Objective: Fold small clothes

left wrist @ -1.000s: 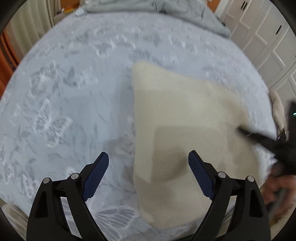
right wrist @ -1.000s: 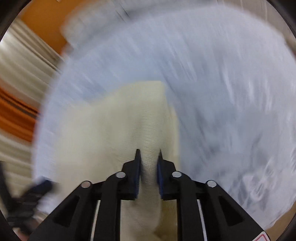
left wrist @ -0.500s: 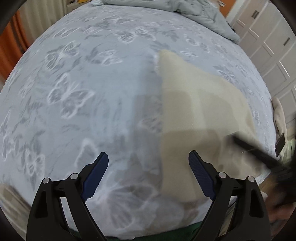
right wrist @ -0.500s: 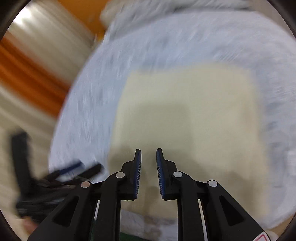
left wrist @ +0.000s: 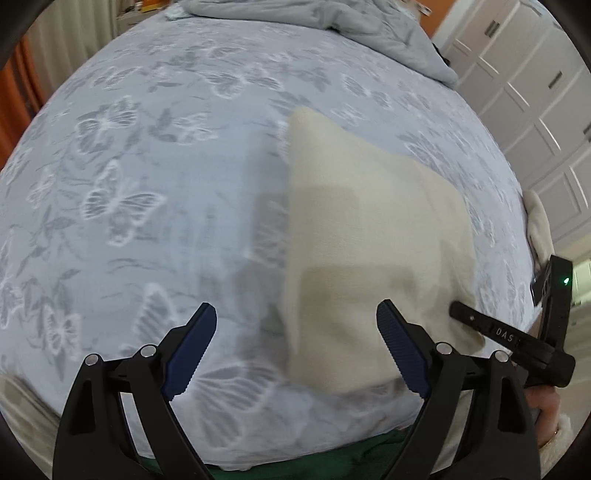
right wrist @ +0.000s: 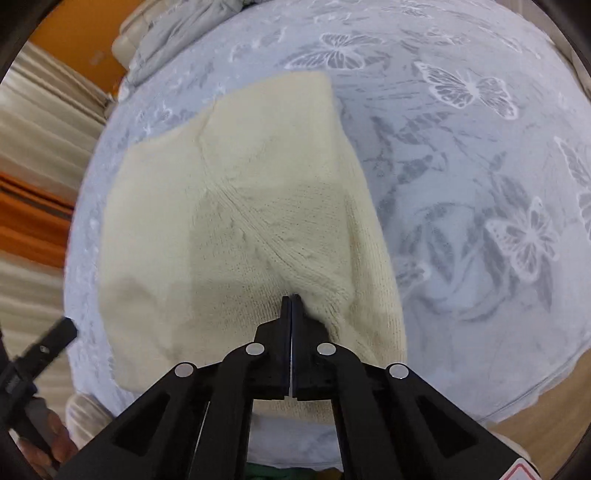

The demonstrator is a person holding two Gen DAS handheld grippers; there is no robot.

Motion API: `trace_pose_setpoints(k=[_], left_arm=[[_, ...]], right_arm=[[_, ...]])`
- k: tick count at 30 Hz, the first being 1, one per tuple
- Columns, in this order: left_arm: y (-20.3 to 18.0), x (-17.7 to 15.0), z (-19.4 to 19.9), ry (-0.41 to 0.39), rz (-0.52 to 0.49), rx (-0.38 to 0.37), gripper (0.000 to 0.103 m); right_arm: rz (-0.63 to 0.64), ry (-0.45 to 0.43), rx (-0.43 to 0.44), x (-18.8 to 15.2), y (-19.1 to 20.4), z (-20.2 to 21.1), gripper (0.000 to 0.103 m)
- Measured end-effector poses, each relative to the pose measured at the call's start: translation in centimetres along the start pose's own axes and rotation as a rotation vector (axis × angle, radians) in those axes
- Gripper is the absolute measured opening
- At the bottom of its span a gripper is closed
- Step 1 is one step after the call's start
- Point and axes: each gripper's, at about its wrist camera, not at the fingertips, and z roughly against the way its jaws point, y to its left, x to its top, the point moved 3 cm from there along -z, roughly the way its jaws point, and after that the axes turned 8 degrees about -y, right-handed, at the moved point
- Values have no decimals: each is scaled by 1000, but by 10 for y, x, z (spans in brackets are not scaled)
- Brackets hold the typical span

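A cream knitted garment (left wrist: pixel 369 236) lies folded flat on the bed, also in the right wrist view (right wrist: pixel 240 206). My left gripper (left wrist: pixel 295 343) is open and empty, hovering above the garment's near left edge. My right gripper (right wrist: pixel 291 301) has its jaws pressed together at the garment's near edge, with a ridge of knit bunched at the tips; it shows as a black arm (left wrist: pixel 509 339) at the garment's right side in the left wrist view.
The bed has a pale blue butterfly-print cover (left wrist: pixel 129 184). A grey blanket (left wrist: pixel 332 22) is heaped at the far end. White cupboard doors (left wrist: pixel 535 103) stand to the right. Curtains (right wrist: pixel 33 147) hang to the left.
My right gripper has closed from slightly apart onto the garment's near edge. The left gripper stayed open, hovering over the bed.
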Motion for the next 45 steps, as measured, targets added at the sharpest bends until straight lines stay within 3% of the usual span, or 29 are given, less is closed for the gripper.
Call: trace_pose_setpoints(k=[1,3,5,8,11,14,19,21,23,25,26,29,32,34,36,37,39,40,41,43,45], left_arm=[[-6,-1,-2,4,-10,-5,86],[-20,-2,-5,6,-33,-11,86],[-27,-1,-9,14,-32,-35,92],[-21,8,-24,17,38,-67,96],[2,13,-56,102,220,-117,96],[20,9,-87,175,382,-168,97],[17,1,-107,206,432,-224,98],[8,2,-108,211,402,-215,98],[2,5,-105,215,369,-211,93],[0,7,-94,208,344,-211,79],[0,9,-85,206,331,-231,70],[-2,10,-56,211,329,-296,65],[-4,-6,-43,262,313,-297,66],[-1,-18,-52,319,308,-271,75],[6,-31,-68,351,344,-207,90],[8,-33,-73,344,380,-222,92],[9,-31,-80,314,418,-245,93],[6,-29,-84,313,414,-252,93],[1,-24,-86,313,402,-248,91],[-9,-16,-80,305,358,-222,80],[-20,-5,-57,254,297,-249,65]], right_arm=[[-7,-31,12,3,3,11,0],[-5,-107,-21,13,1,32,16],[-7,-144,-48,20,-7,37,59],[-46,-80,-53,25,-28,19,66],[-142,29,19,19,-34,-15,70],[-201,43,85,15,-34,-31,77],[-296,45,217,13,-37,-54,98],[-285,46,223,13,-35,-55,95],[-264,49,238,14,-29,-52,58],[-270,30,279,21,-25,-39,38],[-269,16,297,22,-20,-30,35],[-231,16,304,18,-12,-2,35],[-264,93,283,0,-16,-2,36],[-295,161,221,-15,-26,-20,41],[-351,177,226,-17,-29,-28,48],[-341,172,224,-14,-27,-31,54],[-336,174,209,-14,-24,-38,56],[-328,162,190,-14,-24,-38,53],[-314,151,182,-15,-22,-35,44],[-236,86,151,-11,-4,-18,36],[-204,21,170,-8,11,9,34]])
